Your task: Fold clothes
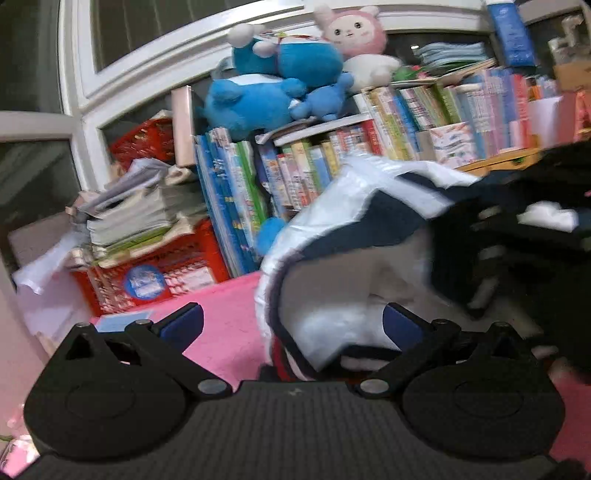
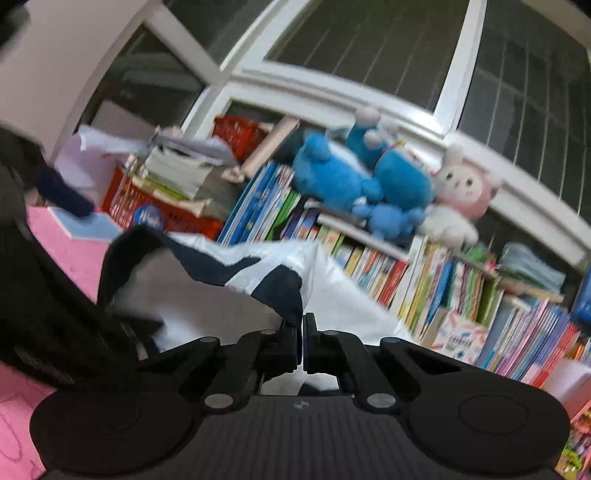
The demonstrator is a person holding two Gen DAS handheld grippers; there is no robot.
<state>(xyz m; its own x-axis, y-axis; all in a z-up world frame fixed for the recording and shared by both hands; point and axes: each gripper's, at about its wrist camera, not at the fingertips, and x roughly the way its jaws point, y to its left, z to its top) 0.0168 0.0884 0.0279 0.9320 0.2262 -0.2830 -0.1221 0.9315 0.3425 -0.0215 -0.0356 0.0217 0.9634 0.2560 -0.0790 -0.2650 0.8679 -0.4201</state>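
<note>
A white and navy garment (image 1: 343,221) hangs lifted above the pink mat (image 1: 221,325). In the left wrist view my left gripper (image 1: 291,323) stands open, its blue pads (image 1: 181,323) wide apart; the cloth's lower part droops between them, nearer the right pad, and nothing presses on it. The blurred black shape at the right is my right gripper (image 1: 517,240), holding the cloth up. In the right wrist view my right gripper (image 2: 303,328) is shut on the garment's (image 2: 258,273) navy edge. The left gripper (image 2: 40,288) shows as a dark blur at the left.
Rows of books (image 1: 406,122) line the low shelves behind the mat, with blue plush toys (image 1: 273,85) and a pink one (image 1: 354,33) on top. Red crates (image 1: 155,273) with stacked papers (image 1: 140,214) stand at the left, under a white-framed window (image 2: 369,48).
</note>
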